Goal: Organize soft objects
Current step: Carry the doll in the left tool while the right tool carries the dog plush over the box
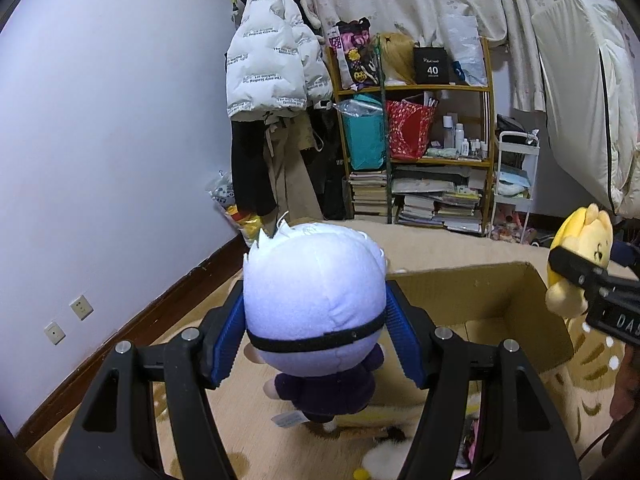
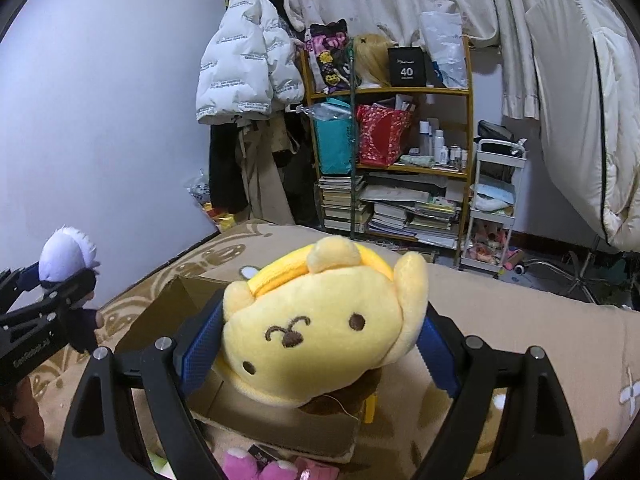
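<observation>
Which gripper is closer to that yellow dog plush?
Right. The right gripper is clamped on the yellow dog plush; the left gripper, off to its side, holds the white-haired doll.

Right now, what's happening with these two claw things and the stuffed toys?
A person is sorting plush toys with a handheld gripper in each hand. The left gripper is clamped on the head of a white-haired doll in a dark outfit. The right gripper squeezes a yellow dog plush. Both toys are held up over an open cardboard box on a beige patterned blanket.
</observation>
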Available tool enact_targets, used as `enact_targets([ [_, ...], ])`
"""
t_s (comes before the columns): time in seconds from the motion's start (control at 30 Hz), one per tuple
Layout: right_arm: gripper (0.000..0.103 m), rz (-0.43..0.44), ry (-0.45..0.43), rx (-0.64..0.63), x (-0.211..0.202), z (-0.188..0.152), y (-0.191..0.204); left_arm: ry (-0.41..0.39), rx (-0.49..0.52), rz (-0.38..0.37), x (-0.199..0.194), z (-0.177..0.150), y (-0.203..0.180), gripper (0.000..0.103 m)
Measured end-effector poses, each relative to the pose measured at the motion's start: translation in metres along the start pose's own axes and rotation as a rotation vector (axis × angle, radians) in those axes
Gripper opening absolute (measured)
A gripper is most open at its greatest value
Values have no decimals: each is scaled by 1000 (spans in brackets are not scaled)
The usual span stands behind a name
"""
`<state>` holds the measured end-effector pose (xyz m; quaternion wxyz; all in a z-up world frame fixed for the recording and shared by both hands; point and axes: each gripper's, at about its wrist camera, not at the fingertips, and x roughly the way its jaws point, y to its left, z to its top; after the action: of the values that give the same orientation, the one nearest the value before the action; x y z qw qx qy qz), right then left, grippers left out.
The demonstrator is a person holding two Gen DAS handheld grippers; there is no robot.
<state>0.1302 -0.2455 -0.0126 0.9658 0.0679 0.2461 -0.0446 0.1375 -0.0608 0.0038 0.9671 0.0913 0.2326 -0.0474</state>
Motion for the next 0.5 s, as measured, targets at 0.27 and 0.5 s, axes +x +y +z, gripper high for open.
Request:
enact_targets([
  [0.27, 91, 8, -2, -3, 13, 0, 1, -3, 5, -46, 21, 2, -9, 65],
  [0.5, 91, 7, 24, -6, 24, -6, 3, 32, 9, -120, 33, -6, -18, 65],
])
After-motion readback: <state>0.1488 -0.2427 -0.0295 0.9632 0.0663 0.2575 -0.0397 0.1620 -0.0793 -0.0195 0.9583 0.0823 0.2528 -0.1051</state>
